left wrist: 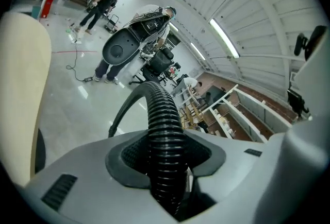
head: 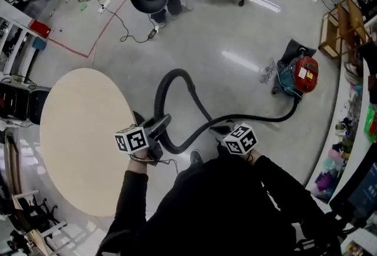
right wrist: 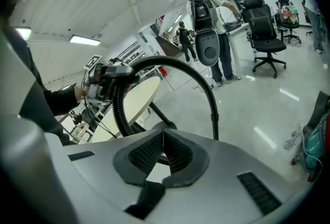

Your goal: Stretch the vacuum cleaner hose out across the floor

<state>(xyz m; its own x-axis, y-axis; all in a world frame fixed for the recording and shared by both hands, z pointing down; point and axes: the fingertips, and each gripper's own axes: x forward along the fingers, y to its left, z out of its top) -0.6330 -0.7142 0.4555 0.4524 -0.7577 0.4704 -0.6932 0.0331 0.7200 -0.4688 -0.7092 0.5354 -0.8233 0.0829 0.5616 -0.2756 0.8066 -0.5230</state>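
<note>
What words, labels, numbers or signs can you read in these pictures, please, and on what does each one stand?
No text can be read anywhere.
Red vacuum cleaner: a pale sticker on its body, too small to read.
Marker cubes: black-and-white square patterns only, no letters or numbers.

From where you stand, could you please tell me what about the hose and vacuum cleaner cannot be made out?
Head view: where the hose joins the vacuum cleaner is too small to tell.
Head view: whether the hose touches the right gripper is hidden by its marker cube.
Left gripper view: the hose behind the left gripper is cut off by the bottom edge.
</note>
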